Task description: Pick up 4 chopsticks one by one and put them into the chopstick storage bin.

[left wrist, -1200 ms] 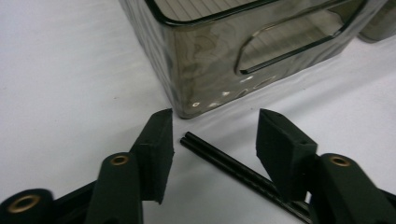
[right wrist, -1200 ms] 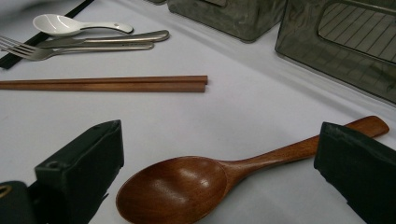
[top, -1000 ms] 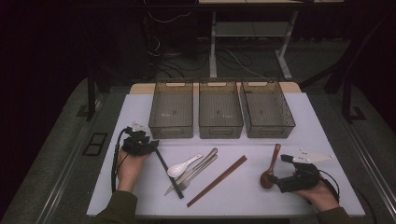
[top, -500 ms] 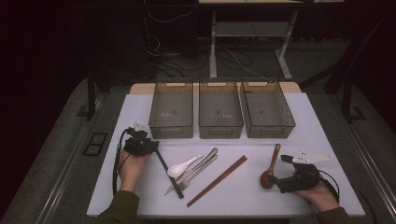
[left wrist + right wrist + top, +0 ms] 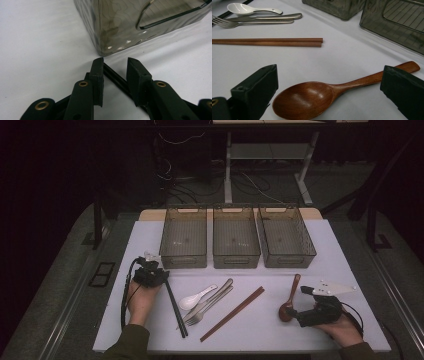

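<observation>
Wooden spoon (image 5: 317, 95) lying flat on white table (image 5: 350, 270), lower right of high view, bowl toward bottom edge, handle pointing up toward bins. Right tongs (image 5: 292, 312) set wide open around spoon bowl, one jaw each side, not closed on it; in right gripper view jaws at lower left and right edge of frame, spoon between, no contact visible. Black chopsticks (image 5: 175, 307) on table at lower left of high view, running from left tongs (image 5: 159, 276) down toward bottom edge. Left tongs partly open, jaws astride top end of black chopsticks; in left gripper view a black stick (image 5: 115, 76) seen in gap between jaws, touching or not: cannot tell. Corner of left bin (image 5: 120, 25) just beyond jaw tips. Three smoky clear bins in row at upper centre: left bin, middle bin (image 5: 236, 237), right bin (image 5: 286, 237). Centre of table: white ceramic spoon (image 5: 196, 298), metal fork (image 5: 200, 312) and metal knife (image 5: 212, 296) side by side, brown chopsticks (image 5: 232, 314) just right of them, slanted.
</observation>
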`<state>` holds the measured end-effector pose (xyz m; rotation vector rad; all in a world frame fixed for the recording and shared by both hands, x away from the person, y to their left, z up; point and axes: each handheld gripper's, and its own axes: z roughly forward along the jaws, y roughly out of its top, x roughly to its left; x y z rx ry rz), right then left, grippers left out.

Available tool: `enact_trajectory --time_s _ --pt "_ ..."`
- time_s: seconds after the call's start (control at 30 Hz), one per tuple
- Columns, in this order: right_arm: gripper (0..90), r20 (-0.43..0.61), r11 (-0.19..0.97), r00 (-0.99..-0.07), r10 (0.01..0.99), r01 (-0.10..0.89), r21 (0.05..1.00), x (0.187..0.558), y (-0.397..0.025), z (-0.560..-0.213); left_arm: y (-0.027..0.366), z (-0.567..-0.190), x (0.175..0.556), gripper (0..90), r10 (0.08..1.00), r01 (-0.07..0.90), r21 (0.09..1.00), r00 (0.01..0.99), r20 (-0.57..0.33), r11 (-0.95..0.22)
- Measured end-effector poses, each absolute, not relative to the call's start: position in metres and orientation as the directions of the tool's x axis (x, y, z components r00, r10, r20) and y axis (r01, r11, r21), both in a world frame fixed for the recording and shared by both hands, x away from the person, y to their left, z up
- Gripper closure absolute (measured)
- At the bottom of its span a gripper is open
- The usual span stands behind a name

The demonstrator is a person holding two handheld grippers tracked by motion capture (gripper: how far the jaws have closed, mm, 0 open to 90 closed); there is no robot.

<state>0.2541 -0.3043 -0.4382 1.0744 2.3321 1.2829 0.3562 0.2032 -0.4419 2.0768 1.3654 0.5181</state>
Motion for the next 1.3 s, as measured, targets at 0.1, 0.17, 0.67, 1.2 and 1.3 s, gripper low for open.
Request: enact_trajectory --time_s 0.1,0.17,0.67,1.2,1.3 --pt "1.3 0.11 0.333 -0.687 0.718 0.478 0.813 0.254 -0.305 -0.438 0.204 -0.442 0.356 67.4 0.917 0.686 0.664 0.399 -0.001 -0.297" --pt "1.3 0.11 0.333 -0.687 0.719 0.479 0.812 0.254 -0.305 -0.438 0.205 -0.442 0.356 69.0 0.917 0.686 0.665 0.399 -0.007 -0.294" --pt "1.3 0.111 0.333 -0.685 0.72 0.481 0.811 0.254 -0.305 -0.438 0.208 -0.441 0.356 75.4 0.909 0.684 0.664 0.417 -0.015 -0.303" --pt "1.3 0.111 0.332 -0.684 0.721 0.481 0.812 0.254 -0.305 -0.438 0.201 -0.442 0.355 80.1 0.868 0.66 0.667 0.495 -0.04 -0.346" --pt "1.3 0.109 0.333 -0.685 0.72 0.48 0.812 0.254 -0.305 -0.438 0.196 -0.442 0.356 80.4 0.846 0.647 0.668 0.531 -0.048 -0.368"
